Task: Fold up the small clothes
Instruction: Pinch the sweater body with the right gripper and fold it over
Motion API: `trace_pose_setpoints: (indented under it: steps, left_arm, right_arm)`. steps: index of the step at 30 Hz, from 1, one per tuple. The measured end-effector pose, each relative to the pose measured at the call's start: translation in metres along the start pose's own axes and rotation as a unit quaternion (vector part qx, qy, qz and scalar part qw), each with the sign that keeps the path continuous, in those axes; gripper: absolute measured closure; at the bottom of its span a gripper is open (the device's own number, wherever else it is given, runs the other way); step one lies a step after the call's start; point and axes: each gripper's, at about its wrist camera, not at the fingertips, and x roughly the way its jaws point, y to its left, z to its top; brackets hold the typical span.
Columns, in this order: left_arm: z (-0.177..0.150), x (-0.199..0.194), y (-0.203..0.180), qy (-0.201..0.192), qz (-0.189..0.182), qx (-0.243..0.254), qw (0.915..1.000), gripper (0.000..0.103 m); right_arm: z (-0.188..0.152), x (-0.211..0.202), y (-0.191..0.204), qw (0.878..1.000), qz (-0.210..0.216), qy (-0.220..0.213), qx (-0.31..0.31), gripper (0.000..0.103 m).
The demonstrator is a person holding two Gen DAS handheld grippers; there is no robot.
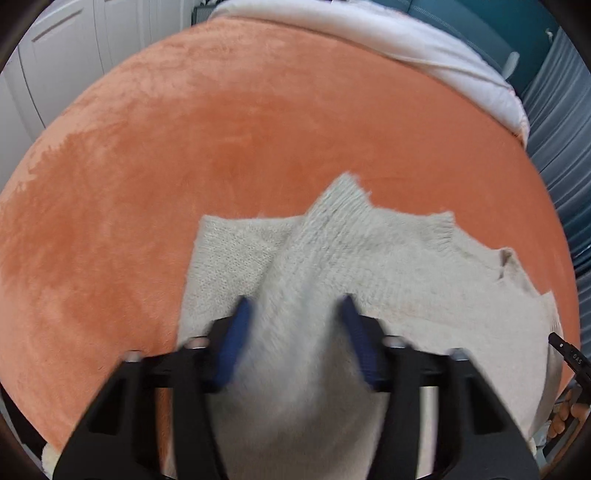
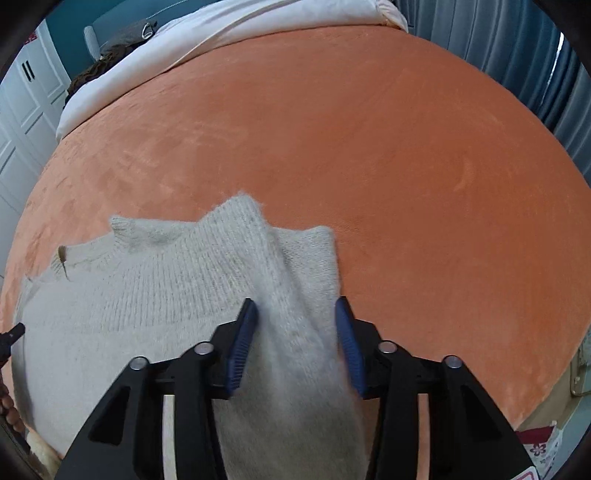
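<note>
A fluffy cream knitted sweater (image 1: 388, 266) lies flat on an orange plush blanket (image 1: 258, 129). A raised ridge of it runs up into my left gripper (image 1: 295, 314), whose blue pads (image 1: 236, 332) press on the bunched knit. In the right wrist view the same sweater (image 2: 147, 295) sends a fold up between the pads of my right gripper (image 2: 295, 317). There the jaws stand apart. The knit between them is blurred and loose, not clamped. Its collar (image 2: 62, 254) shows at the left.
A white duvet (image 1: 406, 40) is heaped at the far end of the bed, also seen in the right view as the duvet (image 2: 221, 26). White wardrobe doors (image 1: 74, 55) stand on one side, blue-grey curtains (image 2: 517, 44) on the other. The orange blanket (image 2: 406, 166) stretches far ahead.
</note>
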Motion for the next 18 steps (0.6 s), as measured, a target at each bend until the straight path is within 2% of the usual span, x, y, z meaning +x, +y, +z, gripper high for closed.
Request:
trace_pose_setpoints:
  steps: [1,2,4,7,8,9,10,11,13,15,18]
  left_arm:
    - [0.002,0.001,0.002,-0.001,-0.016,-0.010,0.9998,0.084]
    - [0.006,-0.003,0.004,-0.006,-0.026,-0.019,0.9995,0.091]
    - [0.011,-0.015,0.009,-0.025,-0.040,-0.029,0.9984,0.092]
    - [0.015,-0.013,0.016,-0.033,-0.028,-0.029,0.9987,0.092]
    - [0.014,-0.004,0.018,-0.021,-0.023,-0.029,0.9991,0.092]
    - [0.012,0.009,0.021,-0.006,-0.016,-0.032,0.9994,0.092]
    - [0.010,0.016,0.024,-0.005,-0.020,-0.036,0.9991,0.092]
    - [0.009,0.015,0.026,-0.011,-0.025,-0.038,0.9989,0.091]
    - [0.008,0.007,0.025,-0.017,-0.032,-0.043,0.9984,0.091]
    - [0.005,-0.001,0.025,-0.023,-0.032,-0.038,0.9985,0.089]
    - [-0.005,-0.020,0.018,-0.044,-0.025,-0.022,0.9985,0.088]
  right_arm:
    - [0.004,0.003,0.003,1.000,0.002,0.004,-0.004,0.091]
    - [0.004,0.001,0.006,1.000,0.002,-0.002,-0.009,0.095]
    - [0.010,-0.015,0.006,0.999,0.017,-0.035,-0.009,0.096]
    - [0.013,-0.026,-0.002,0.997,0.033,-0.065,0.011,0.096]
    - [0.012,-0.013,-0.003,0.998,0.022,-0.050,0.008,0.096]
    - [0.009,0.014,-0.003,1.000,0.005,-0.008,-0.002,0.096]
    - [0.007,0.028,-0.004,1.000,0.000,0.007,-0.005,0.096]
    - [0.005,0.025,-0.003,1.000,0.000,-0.006,-0.007,0.096]
    - [0.005,0.003,0.000,1.000,0.004,-0.029,0.003,0.095]
    - [-0.001,-0.029,0.007,0.998,0.011,-0.063,0.009,0.089]
    - [-0.027,-0.065,0.037,0.994,0.024,-0.102,-0.027,0.085]
